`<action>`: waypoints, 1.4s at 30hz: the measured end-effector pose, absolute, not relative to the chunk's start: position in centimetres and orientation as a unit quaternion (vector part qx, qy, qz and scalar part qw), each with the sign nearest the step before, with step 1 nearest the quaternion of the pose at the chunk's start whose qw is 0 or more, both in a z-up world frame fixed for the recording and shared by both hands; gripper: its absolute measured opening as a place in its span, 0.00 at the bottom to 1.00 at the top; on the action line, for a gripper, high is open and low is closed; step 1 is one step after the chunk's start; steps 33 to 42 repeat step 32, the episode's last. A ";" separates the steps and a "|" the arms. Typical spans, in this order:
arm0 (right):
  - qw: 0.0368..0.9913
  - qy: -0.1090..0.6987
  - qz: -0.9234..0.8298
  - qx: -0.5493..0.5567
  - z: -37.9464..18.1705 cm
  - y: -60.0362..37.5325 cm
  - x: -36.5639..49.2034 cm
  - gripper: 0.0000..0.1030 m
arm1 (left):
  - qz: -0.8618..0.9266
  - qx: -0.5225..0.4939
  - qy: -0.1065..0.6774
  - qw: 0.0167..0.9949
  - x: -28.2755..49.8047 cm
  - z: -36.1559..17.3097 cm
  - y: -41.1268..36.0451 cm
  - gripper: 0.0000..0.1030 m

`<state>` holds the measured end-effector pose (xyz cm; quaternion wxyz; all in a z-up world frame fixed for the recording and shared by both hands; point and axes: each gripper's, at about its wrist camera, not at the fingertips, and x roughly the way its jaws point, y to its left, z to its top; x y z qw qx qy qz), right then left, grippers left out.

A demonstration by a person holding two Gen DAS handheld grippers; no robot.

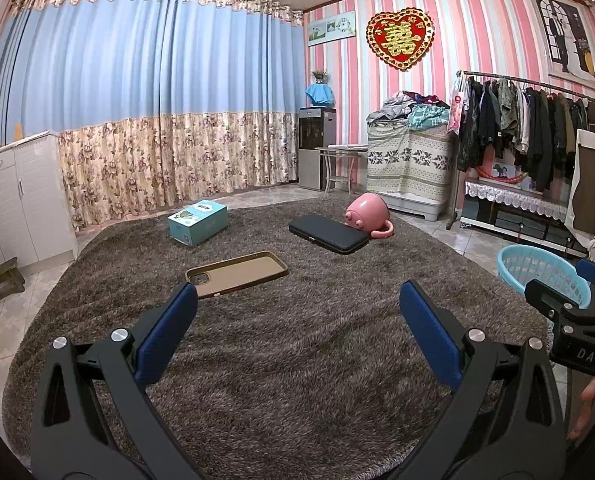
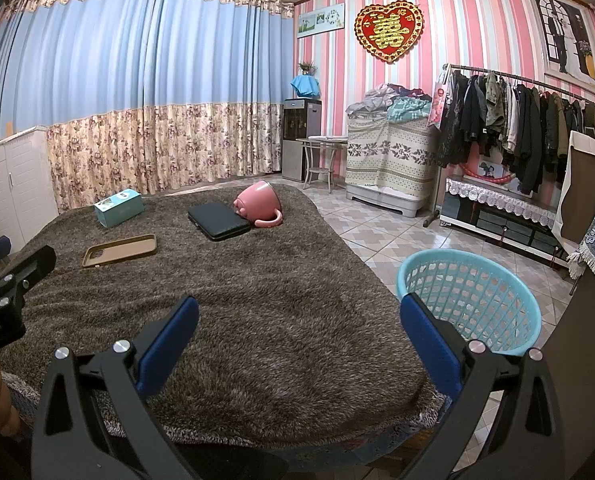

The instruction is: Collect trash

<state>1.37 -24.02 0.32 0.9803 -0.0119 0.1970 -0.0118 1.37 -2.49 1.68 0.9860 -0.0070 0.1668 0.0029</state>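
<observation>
The left gripper [image 1: 297,308] is hovering above the shaggy brown rug [image 1: 289,360] with its jaws spread wide and gripping nothing. The right gripper [image 2: 299,320] is hovering over the near right edge of the same rug, its jaws likewise spread wide and empty. Four items are lying on the rug ahead of both sets of jaws. A brown phone case [image 1: 237,274] is lying open side up just ahead of the left gripper's left jaw; in the right wrist view it [image 2: 120,250] is sitting ahead and well to the left of the jaws. A black flat case [image 1: 328,234] is lying farther ahead, slightly right of the left gripper's centre line. A pink mug [image 1: 367,212] is lying on its side directly behind the black case and touching it, with its handle pointing right. A teal carton [image 1: 198,222] is sitting ahead and left, well apart from the other items. A light blue basket [image 2: 471,298] is standing on the tiled floor [image 2: 377,236] just beyond the right gripper's right jaw, beside the rug's edge; from the left wrist view it [image 1: 537,272] is appearing far to the right, partly hidden behind the right gripper.
</observation>
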 end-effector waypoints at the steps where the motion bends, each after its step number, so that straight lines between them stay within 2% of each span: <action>1: 0.980 0.197 -0.012 -0.012 0.3 -24.0 1.4 0.96 | 0.003 -0.006 0.167 0.986 1.4 1.7 -2.5 0.95; 42: 0.981 0.195 -0.012 -0.009 0.6 -24.0 1.5 0.96 | 0.001 -0.004 0.169 0.986 1.2 1.6 -2.3 0.95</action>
